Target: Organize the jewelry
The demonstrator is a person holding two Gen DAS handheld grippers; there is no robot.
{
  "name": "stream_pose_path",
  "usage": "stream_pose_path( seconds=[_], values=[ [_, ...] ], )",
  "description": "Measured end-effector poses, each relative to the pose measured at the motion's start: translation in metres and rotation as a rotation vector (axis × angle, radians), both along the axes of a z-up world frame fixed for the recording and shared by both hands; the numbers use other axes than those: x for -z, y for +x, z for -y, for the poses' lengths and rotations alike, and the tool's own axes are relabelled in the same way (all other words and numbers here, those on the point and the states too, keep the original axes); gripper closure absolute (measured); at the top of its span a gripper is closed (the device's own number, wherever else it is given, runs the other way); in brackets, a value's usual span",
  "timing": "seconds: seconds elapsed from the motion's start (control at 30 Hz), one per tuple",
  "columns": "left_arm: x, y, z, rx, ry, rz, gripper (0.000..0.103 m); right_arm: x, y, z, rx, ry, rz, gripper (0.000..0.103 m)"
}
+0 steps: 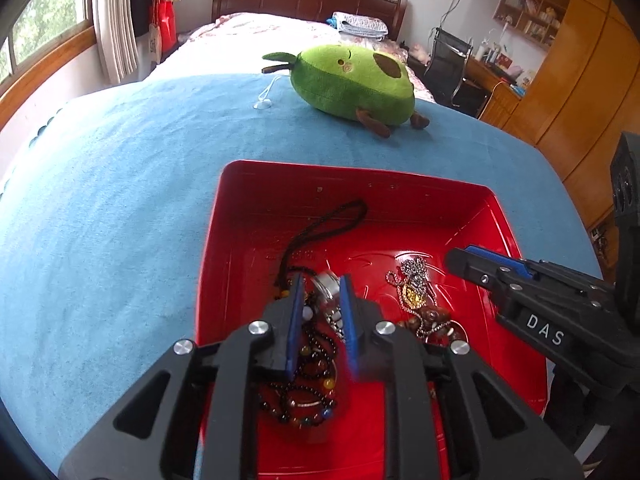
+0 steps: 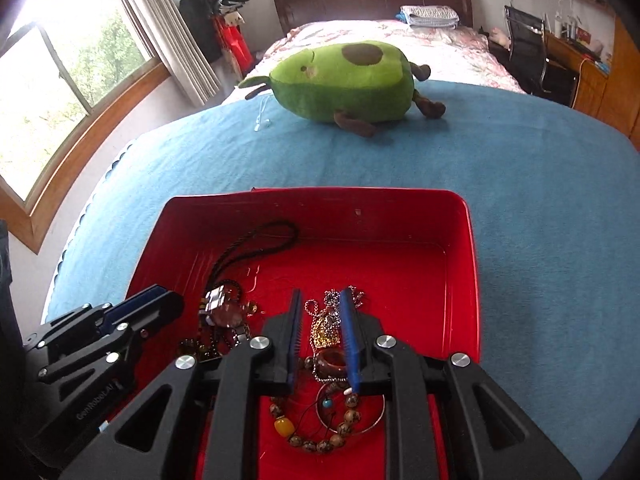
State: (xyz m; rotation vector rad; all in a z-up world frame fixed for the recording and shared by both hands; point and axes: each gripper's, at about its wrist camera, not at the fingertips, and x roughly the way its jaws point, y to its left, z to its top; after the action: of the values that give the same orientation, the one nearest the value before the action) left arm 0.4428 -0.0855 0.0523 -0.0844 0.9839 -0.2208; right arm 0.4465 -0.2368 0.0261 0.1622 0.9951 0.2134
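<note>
Daylight comes in from the window (image 2: pixel 60 92) on the left, blown out white in my right view. The red tray (image 1: pixel 400 208) is oversaturated, glowing at its rim. Both fisheye pictures bend the room hard, with dark corners. My left tool (image 1: pixel 320 312) blurs slightly on one pad

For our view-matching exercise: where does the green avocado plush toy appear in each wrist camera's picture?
Left wrist view: avocado plush upper centre-right, on the blue blanket.
Right wrist view: avocado plush upper centre, same blanket.
Shared landmark: red tray, directly below it in both.
</note>
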Motion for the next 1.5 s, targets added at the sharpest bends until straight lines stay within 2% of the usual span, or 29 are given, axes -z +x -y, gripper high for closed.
stream_pose_path(
  seconds=[0.13, 0.17, 0.27, 0.33, 0.5, 0.83, 1.1, 1.23, 1.33, 1.43, 1.5],
  values=[
    [-0.008, -0.015, -0.003, -0.011, 0.004, 0.023, 0.078, -0.008, -0.016, -0.003, -0.019, 0.018, 0.024, 0.083],
    [-0.01, -0.02, -0.004, -0.014, 0.007, 0.032, 0.078, -0.01, -0.021, -0.004, -0.026, 0.018, 0.03, 0.08],
    [-0.014, -0.034, -0.009, -0.017, 0.011, 0.051, 0.062, -0.015, -0.037, -0.009, -0.036, -0.008, 0.054, 0.067],
    [-0.017, -0.049, -0.014, -0.028, 0.013, 0.071, 0.053, -0.018, -0.049, -0.011, -0.053, -0.011, 0.074, 0.063],
    [-0.025, -0.087, -0.025, -0.049, 0.042, 0.129, 0.038, -0.029, -0.086, -0.017, -0.08, -0.024, 0.135, 0.045],
    [-0.041, -0.142, -0.039, -0.083, 0.087, 0.197, 0.032, -0.039, -0.137, -0.014, -0.104, -0.003, 0.192, 0.036],
    [-0.048, -0.175, -0.04, -0.085, 0.1, 0.22, 0.025, -0.048, -0.168, -0.009, -0.097, -0.016, 0.227, 0.022],
    [-0.052, -0.192, -0.039, -0.08, 0.104, 0.236, 0.012, -0.05, -0.183, -0.008, -0.1, -0.035, 0.243, 0.014],
    [-0.054, -0.203, -0.04, -0.082, 0.107, 0.241, 0.009, -0.051, -0.194, -0.005, -0.085, -0.051, 0.245, 0.004],
    [-0.055, -0.21, -0.039, -0.08, 0.11, 0.231, 0.005, -0.051, -0.199, -0.001, -0.067, -0.058, 0.248, 0.004],
    [-0.052, -0.213, -0.038, -0.08, 0.124, 0.193, 0.004, -0.049, -0.201, 0.001, -0.054, -0.074, 0.229, 0.004]
  ],
)
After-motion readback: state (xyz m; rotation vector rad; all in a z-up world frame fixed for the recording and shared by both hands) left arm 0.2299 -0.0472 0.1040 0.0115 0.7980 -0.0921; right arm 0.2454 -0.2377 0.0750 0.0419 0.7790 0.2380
